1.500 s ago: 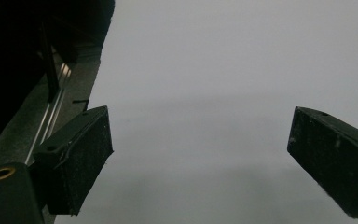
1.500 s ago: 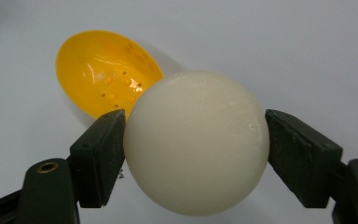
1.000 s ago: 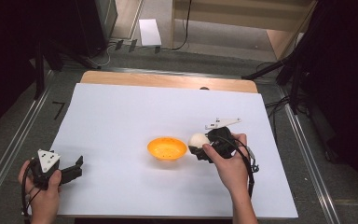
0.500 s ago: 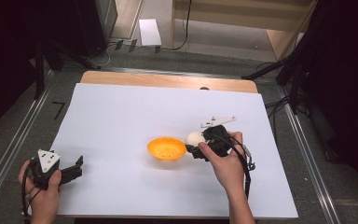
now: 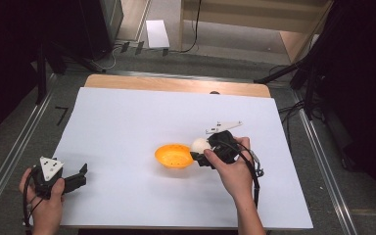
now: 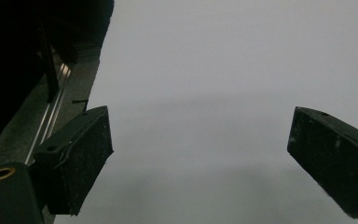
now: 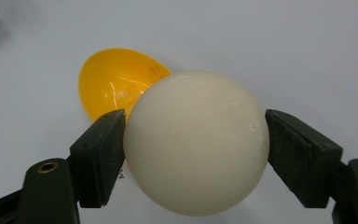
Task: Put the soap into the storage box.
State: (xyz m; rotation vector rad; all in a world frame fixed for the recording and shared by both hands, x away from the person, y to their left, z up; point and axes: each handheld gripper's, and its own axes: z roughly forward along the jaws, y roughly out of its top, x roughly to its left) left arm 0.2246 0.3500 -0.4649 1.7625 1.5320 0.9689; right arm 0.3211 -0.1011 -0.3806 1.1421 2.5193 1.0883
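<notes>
The table (image 5: 127, 112) is covered by a big white sheet, and the floor around it is dark. Near the middle of the sheet sits a small orange bowl (image 5: 174, 155). It stands open side up, ready to take something.

My right gripper (image 5: 199, 152) holds a white ball (image 5: 199, 145). The jaws are squeezed on the ball from both sides, so it cannot roll away. In the right gripper view the ball (image 7: 196, 142) sits snug between the two black pads, and the orange bowl (image 7: 112, 84) shows just behind it. From above, the ball is at about 3 o'clock from the bowl, right by its rim. I think I hold it there because the ball is meant to go in the bowl. It is not over the bowl's middle yet, so I would move it a little more toward 9 o'clock before letting go.

My left gripper (image 5: 81, 176) rests at about 8 o'clock from the bowl, well apart from it. Its jaws are spread wide with nothing between them. I think it just waits there, out of the way.
</notes>
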